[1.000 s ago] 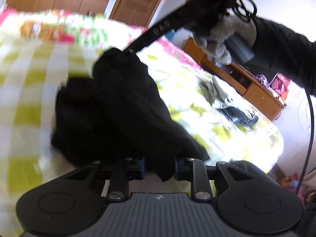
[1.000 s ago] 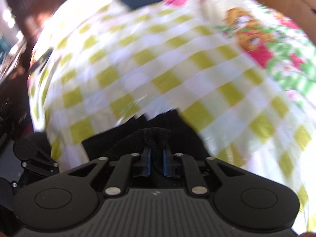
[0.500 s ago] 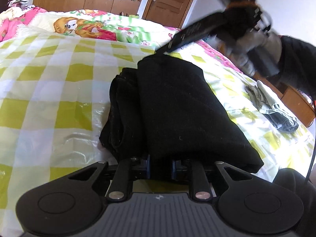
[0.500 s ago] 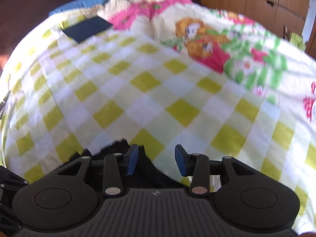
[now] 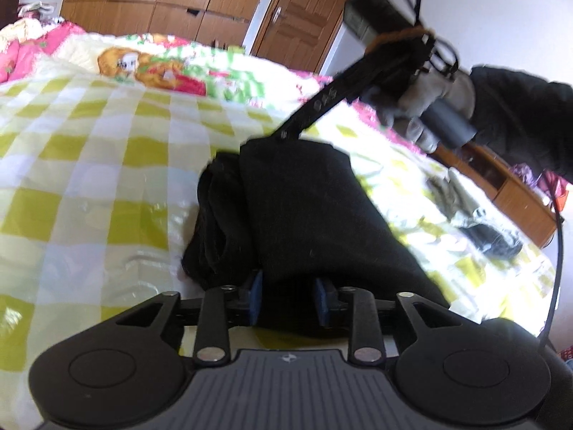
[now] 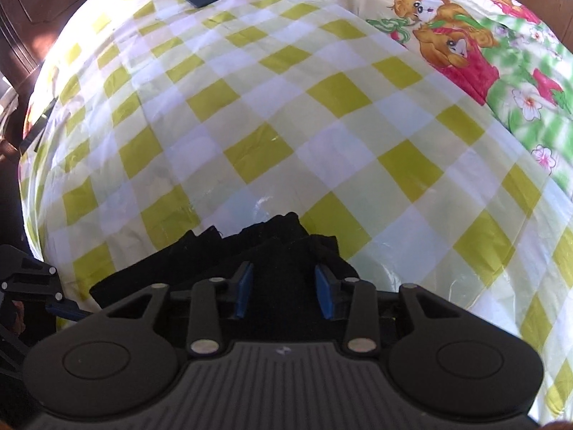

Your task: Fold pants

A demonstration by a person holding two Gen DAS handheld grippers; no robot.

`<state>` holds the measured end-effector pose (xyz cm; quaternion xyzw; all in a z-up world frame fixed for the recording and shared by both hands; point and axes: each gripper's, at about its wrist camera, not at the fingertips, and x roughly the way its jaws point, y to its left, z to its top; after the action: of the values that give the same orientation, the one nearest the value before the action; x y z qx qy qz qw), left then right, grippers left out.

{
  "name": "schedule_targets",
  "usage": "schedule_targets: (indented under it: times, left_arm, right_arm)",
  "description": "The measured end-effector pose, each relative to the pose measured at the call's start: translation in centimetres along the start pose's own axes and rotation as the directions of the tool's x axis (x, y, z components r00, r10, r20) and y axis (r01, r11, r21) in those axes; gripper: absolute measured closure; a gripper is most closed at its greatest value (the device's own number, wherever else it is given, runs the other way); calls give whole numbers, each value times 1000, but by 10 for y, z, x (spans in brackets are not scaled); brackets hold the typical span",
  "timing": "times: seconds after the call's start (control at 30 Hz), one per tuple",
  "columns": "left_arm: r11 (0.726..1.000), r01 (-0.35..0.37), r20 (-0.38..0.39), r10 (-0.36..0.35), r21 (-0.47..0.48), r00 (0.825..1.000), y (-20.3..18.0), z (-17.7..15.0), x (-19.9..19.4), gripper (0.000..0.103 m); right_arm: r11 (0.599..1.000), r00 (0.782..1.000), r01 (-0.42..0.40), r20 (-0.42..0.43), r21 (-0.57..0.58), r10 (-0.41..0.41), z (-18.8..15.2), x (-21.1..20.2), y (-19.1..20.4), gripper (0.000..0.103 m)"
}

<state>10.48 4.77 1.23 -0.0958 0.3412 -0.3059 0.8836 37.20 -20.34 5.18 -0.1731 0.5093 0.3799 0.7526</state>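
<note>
Left wrist view showed the pants folded into a thick bundle on the bed, long axis running away from the camera toward the right gripper. The left gripper had just eased open, cloth loose between its pads. Right jaws were closing again around the far end, probably not pinching yet. Fold looked basically done.

pants lowered flat, left hand-held gripper opening

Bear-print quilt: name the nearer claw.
Right. The right claw, just closing, straddles the pants' far end toward the quilt; the left claw, just opening, straddles their near end.
</note>
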Motion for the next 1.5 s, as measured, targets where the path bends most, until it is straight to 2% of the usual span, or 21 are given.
schedule_targets:
  times: [0.03, 0.2, 0.3, 0.33, 0.4, 0.43, 0.47, 0.57, 0.67, 0.8, 0.9, 0.97, 1.0, 1.1, 1.13, 1.17, 1.23, 1.33, 1.4, 1.43, 1.5]
  left_arm:
    - [1000, 10, 10, -10, -4, 1000, 1, 1, -2, 53]
    - [998, 41, -11, -41, -47, 999, 1, 2, 7, 48]
    - [995, 52, 7, -51, -83, 999, -2, 7, 6, 45]
    - [993, 47, 4, -47, -105, 999, -2, 8, 8, 41]
    - [994, 6, -4, -7, -109, 1000, -3, 9, 15, 41]
    - [996, -33, -8, 33, -86, 999, -6, 9, 20, 44]
    - [996, -58, -10, 57, -61, 998, -9, 10, 24, 58]
    - [997, -71, -11, 71, -21, 997, -16, 15, 26, 67]
    - [997, -71, 32, 71, 5, 997, -21, 23, 15, 78]
    - [1000, -20, 93, 20, 4, 996, -24, 38, -1, 78]
    - [1000, -8, 138, 6, 18, 990, -28, 46, -11, 79]
    - [1000, -15, 158, 13, 14, 987, -26, 47, -17, 79]
    - [999, -30, 159, 28, 14, 987, -23, 46, -18, 79]
    - [999, -34, 137, 40, -42, 990, -9, 37, -15, 79]
    - [999, -22, 128, 28, -50, 991, -5, 33, -13, 79]
    - [998, -23, 120, 29, -50, 992, -3, 30, -12, 79]
    - [997, -30, 97, 36, -67, 995, 2, 23, -9, 79]
    - [995, -16, 76, 24, -96, 997, 8, 14, -6, 78]
    - [994, -1, 71, 9, -108, 997, 12, 13, -4, 75]
    - [993, 11, 72, -3, -121, 997, 13, 13, -3, 70]
    - [989, 40, 74, -30, -142, 997, 15, 14, -1, 64]
  right_arm:
    - [1000, 1000, 5, 3, 4, -5, -2, -2, 2, 97]
    - [997, 998, 15, 66, 78, -20, -14, -20, -1, 99]
    - [995, 995, 14, 97, 94, -23, -19, -29, -1, 99]
    - [996, 995, 10, 98, 92, -19, -20, -29, 0, 99]
    - [996, 995, 16, 94, 87, -25, -21, -26, -2, 99]
    - [996, 996, 15, 91, 93, -24, -21, -22, -4, 98]
    - [995, 996, 9, 87, 99, -18, -21, -19, -6, 92]
    - [989, 998, -19, 57, 146, 11, -24, -2, -13, 92]
    - [990, 996, -7, 92, 137, -6, -30, -11, -5, 99]
    - [989, 978, -16, 207, 146, -15, -31, -61, 3, 102]
    - [990, 953, -30, 303, 140, -14, -21, -96, 9, 102]
    - [994, 946, -6, 324, 110, -30, -10, -101, 14, 102]
    - [995, 949, -8, 314, 100, -24, -6, -97, 14, 102]
    - [996, 980, -33, 201, 82, 16, -4, -63, 9, 97]
    - [998, 986, -7, 166, 70, -5, -5, -51, 8, 93]
    - [998, 993, 7, 119, 64, -15, -9, -36, 5, 83]
    - [997, 997, 19, 75, 81, -25, -14, -17, -3, 71]
    - [997, 997, -12, 75, 79, 6, -17, -11, -10, 63]
    - [997, 993, -48, 113, 63, 41, -18, -16, -12, 46]
    - [997, 991, -52, 123, 56, 45, -18, -17, -13, 32]
    - [999, 994, -38, 107, 24, 35, -19, -12, -14, 29]
